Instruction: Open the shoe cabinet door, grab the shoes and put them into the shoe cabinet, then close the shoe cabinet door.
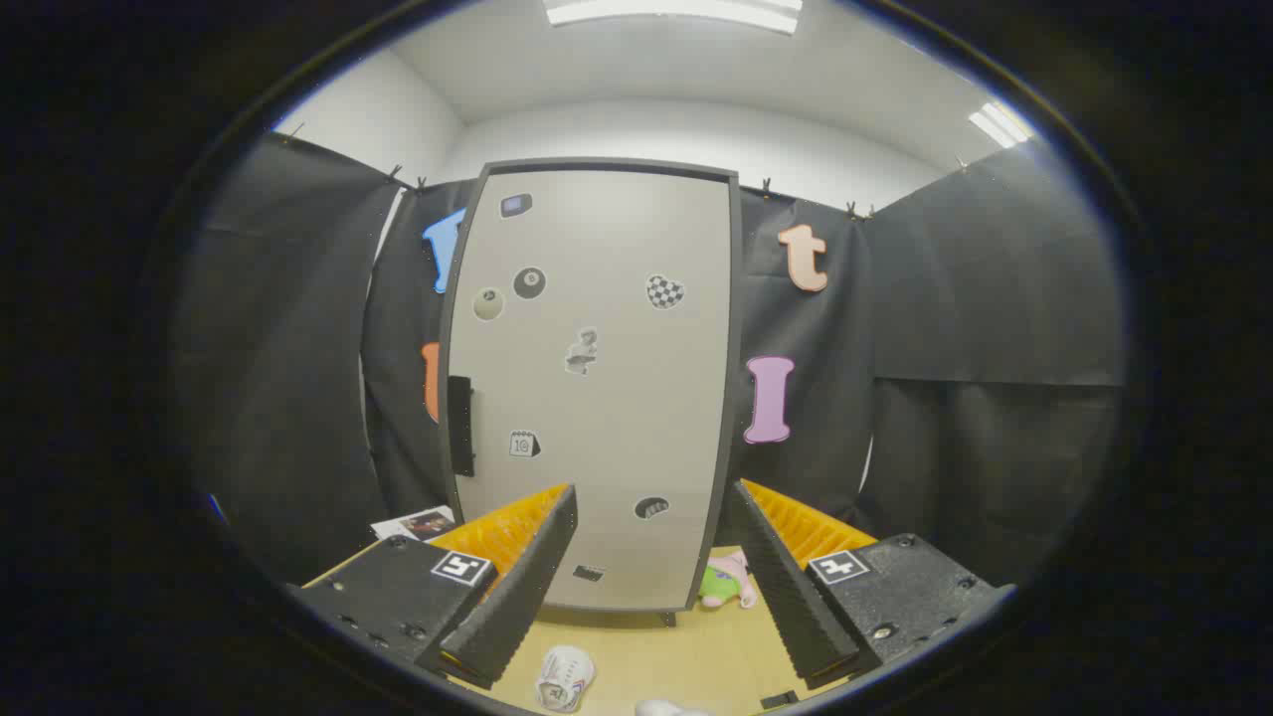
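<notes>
Gripper (pixel 651 587) fingers spread wide, pinching nothing; between them on the light wooden tabletop (pixel 676 651) lies a small white shoe (pixel 565 678), with a pink-and-green plush toy (pixel 728 582) just by the right finger. Beyond stands the tall beige sticker-covered shoe cabinet (pixel 597 388), door closed, dark handle (pixel 459 426) on its left edge. Judged step: door opening not begun; next move calls for reaching left and closing on that handle.

The cabinet (pixel 597 388) stands upright at the far edge of the surface (pixel 686 651), its door shut, closing off the way straight ahead; bare surface lies between the spread fingers (pixel 651 597); a white shoe (pixel 564 678) lies near the left finger; a small plush toy (pixel 728 583) sits at the cabinet's foot, by the right finger.
</notes>
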